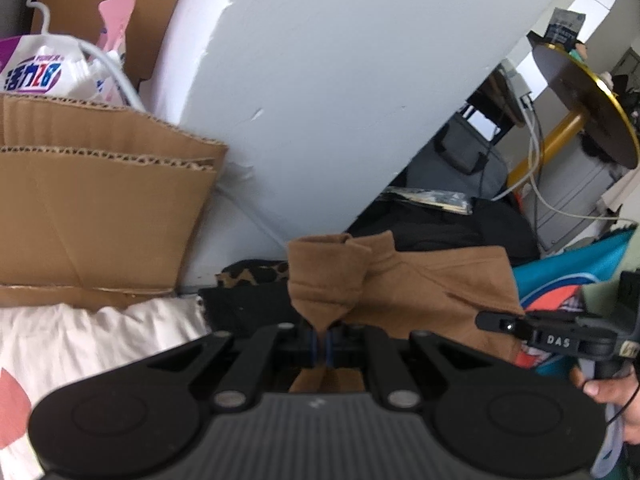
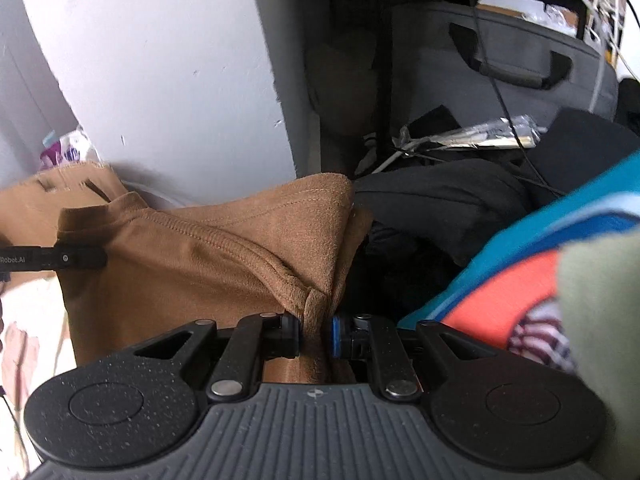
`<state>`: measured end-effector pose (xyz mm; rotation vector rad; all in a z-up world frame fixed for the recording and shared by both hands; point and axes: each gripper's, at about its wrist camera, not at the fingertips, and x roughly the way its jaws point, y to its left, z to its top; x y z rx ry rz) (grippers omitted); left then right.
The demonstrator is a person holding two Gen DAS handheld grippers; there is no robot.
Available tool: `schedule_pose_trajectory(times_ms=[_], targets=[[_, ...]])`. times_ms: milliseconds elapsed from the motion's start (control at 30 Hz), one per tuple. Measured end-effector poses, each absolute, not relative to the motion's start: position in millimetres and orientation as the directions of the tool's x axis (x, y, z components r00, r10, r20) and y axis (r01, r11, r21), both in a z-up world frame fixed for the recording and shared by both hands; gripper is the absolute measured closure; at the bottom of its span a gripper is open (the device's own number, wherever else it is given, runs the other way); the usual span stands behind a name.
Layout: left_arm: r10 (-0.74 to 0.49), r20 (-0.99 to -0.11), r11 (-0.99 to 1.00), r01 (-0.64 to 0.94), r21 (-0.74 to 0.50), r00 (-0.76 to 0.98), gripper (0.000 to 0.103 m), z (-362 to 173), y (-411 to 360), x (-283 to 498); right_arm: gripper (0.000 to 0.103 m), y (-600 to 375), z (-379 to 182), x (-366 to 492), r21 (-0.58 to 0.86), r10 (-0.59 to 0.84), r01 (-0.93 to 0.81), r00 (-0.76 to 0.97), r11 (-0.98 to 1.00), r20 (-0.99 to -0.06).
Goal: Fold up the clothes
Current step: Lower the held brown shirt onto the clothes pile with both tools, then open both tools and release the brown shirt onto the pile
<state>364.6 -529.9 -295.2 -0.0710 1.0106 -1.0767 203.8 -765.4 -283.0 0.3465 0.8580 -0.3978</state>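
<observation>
A brown garment (image 1: pixel 420 288) hangs stretched between both grippers. My left gripper (image 1: pixel 321 346) is shut on a pinched corner of it near the ribbed collar (image 1: pixel 326 268). In the right wrist view the same brown garment (image 2: pixel 192 264) spreads to the left, and my right gripper (image 2: pixel 316 334) is shut on a thick bunched fold of it. The left gripper's finger (image 2: pixel 60 259) shows at the left edge, clamped by the collar. The right gripper and the hand holding it (image 1: pixel 560 340) appear at the right of the left wrist view.
A white pillar (image 1: pixel 320 80) rises behind. Cardboard boxes (image 1: pixel 100 208) stand at the left, with white bedding (image 1: pixel 92 340) below. Dark clothes (image 2: pixel 440 200), a blue and orange cloth (image 2: pixel 520 272), a grey bag (image 2: pixel 500 60) and cables lie to the right. A gold-rimmed round table (image 1: pixel 588 100) stands farther back.
</observation>
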Motion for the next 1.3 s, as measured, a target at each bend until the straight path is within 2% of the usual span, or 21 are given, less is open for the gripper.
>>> schedule_pose_trajectory(times_ms=[333, 500, 567, 633, 767, 967, 1167, 1200, 1233, 1300], targets=[[-0.72, -0.686, 0.554, 0.686, -0.472, 0.11, 0.098, -322.5, -545.5, 380.4, 0.089, -771.7, -306.3, 231.8, 0.079, -0.21, 0.462, 0.541, 0.883, -0.814], [-0.697, -0.706, 0.589, 0.663, -0.462, 0.127, 0.095, -339.8, -551.7, 389.1, 0.087, -776.0, -321.5, 243.6, 0.058, -0.219, 0.468, 0.514, 0.882, -0.83], [-0.691, -0.71, 0.606, 0.645, -0.466, 0.135, 0.089, -343.9, -551.3, 391.8, 0.084, -777.5, -328.0, 249.0, 0.042, -0.227, 0.471, 0.499, 0.881, -0.836], [-0.689, -0.71, 0.615, 0.635, -0.467, 0.145, 0.084, -344.6, -549.1, 392.6, 0.07, -781.3, -332.0, 253.8, 0.023, -0.244, 0.485, 0.48, 0.874, -0.843], [-0.672, -0.715, 0.642, 0.632, -0.434, 0.192, 0.071, -339.9, -541.0, 392.6, 0.065, -782.3, -321.5, 258.0, -0.027, -0.29, 0.487, 0.474, 0.873, -0.831], [-0.681, -0.703, 0.659, 0.593, -0.463, 0.208, 0.073, -327.0, -520.4, 404.2, 0.062, -766.9, -288.8, 253.5, -0.109, -0.354, 0.445, 0.516, 0.889, -0.78], [-0.716, -0.671, 0.631, 0.591, -0.502, 0.195, 0.073, -314.5, -503.2, 394.7, 0.063, -759.4, -272.1, 243.2, -0.072, -0.333, 0.438, 0.555, 0.896, -0.762], [-0.72, -0.667, 0.629, 0.587, -0.51, 0.192, 0.073, -315.0, -501.1, 391.2, 0.068, -756.5, -274.4, 241.5, -0.063, -0.32, 0.43, 0.557, 0.9, -0.767], [-0.723, -0.664, 0.627, 0.582, -0.517, 0.189, 0.073, -315.5, -499.1, 387.7, 0.078, -753.3, -277.8, 240.4, -0.058, -0.308, 0.42, 0.556, 0.905, -0.772], [-0.732, -0.657, 0.62, 0.575, -0.534, 0.179, 0.073, -317.1, -495.8, 379.2, 0.087, -749.1, -291.1, 241.3, -0.065, -0.295, 0.404, 0.538, 0.912, -0.79]])
